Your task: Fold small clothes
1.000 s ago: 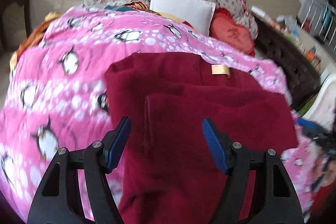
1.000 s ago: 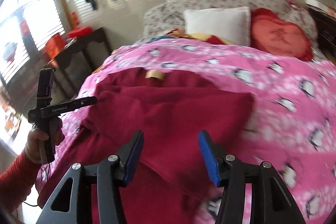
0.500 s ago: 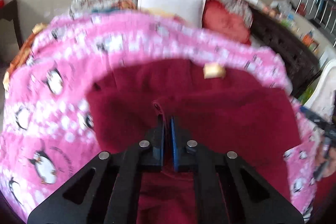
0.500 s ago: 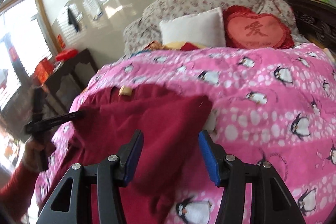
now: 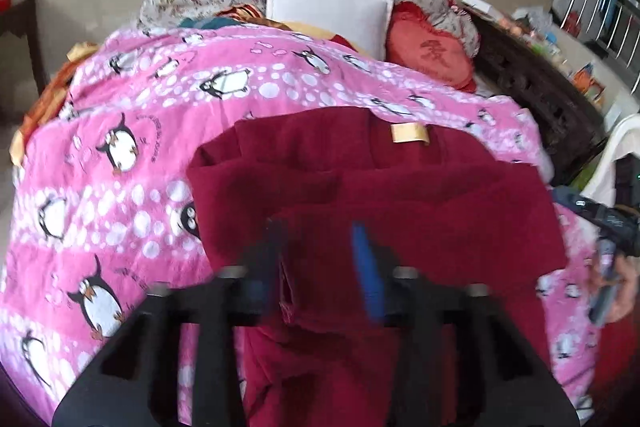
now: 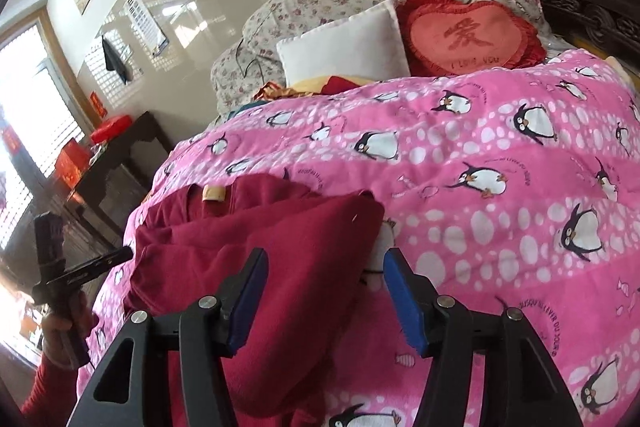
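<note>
Dark red garment point(image 5: 372, 211) lies on the pink penguin blanket point(image 5: 120, 187), in the centre and lower half of the left wrist view and in the lower left of the right wrist view. Its tan neck label point(image 5: 410, 133) sits at the far edge, facing up. One layer is already doubled over the body, with a fold edge running across the middle of the cloth. The near end hangs down toward the bottom of both frames.

Left gripper point(image 5: 320, 267): jaws opening, blurred. A vertical ridge of red cloth stands between them, close to the left finger. The pads do not appear to press on it, so the cloth reads as released.

Right gripper point(image 6: 322, 301): jaws opening, apart. The garment's right edge lies under and between them, and no pad is touching cloth. Nothing is held.

Left gripper also shows at the left edge of the right wrist view, carried by a hand point(image 6: 60, 331) in a red sleeve.

Judged step: between folds. One fold is set down and both grippers are free over the cloth.

Judged next move: pick new grasp points, probably on the hanging near end or the side edges. Each gripper must pinch all layers cleanly. The two should lift together so the set fold does not slide on the soft blanket.
</note>
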### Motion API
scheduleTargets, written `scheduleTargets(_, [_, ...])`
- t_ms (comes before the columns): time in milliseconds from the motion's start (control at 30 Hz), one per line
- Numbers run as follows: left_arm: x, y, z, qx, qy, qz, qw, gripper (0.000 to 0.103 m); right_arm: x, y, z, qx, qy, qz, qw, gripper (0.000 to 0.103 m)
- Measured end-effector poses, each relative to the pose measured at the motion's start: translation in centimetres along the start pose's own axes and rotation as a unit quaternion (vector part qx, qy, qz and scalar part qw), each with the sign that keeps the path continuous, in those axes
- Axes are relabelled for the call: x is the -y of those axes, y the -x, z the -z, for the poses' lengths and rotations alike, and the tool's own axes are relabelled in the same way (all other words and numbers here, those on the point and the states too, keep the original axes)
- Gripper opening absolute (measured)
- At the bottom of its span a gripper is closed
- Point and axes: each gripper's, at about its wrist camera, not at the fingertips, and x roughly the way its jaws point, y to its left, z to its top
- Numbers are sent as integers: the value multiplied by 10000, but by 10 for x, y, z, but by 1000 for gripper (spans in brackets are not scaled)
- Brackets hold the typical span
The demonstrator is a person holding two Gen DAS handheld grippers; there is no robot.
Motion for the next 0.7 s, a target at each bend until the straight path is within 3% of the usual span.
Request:
scheduleTargets(200, [6,-33,7,-619,-80,-477,9969,56,-6,5,3,-40,134,-60,9999,58])
scheduleTargets(367, [18,-45,19,-766,-352,-416,9956,54,-6,7,0,42,177,-50,9998,58])
scheduleTargets(400, [19,-46,18,-754,-310,-310,9962,38,-5,6,-2,45,161,-29,9999,58])
scheduleTargets(433, [20,-46,16,-761,-280,-224,9965,11,-3,6,-3,64,128,-5,9999,58])
scheduleTargets(500, [23,-40,11,-656,-321,-138,9972,7,2,5,-6,134,34,78,9999,58])
scheduleTargets(700, [11,16,-13,254,29,226,9994,4,21,-4,-21,158,-347,189,9991,59])
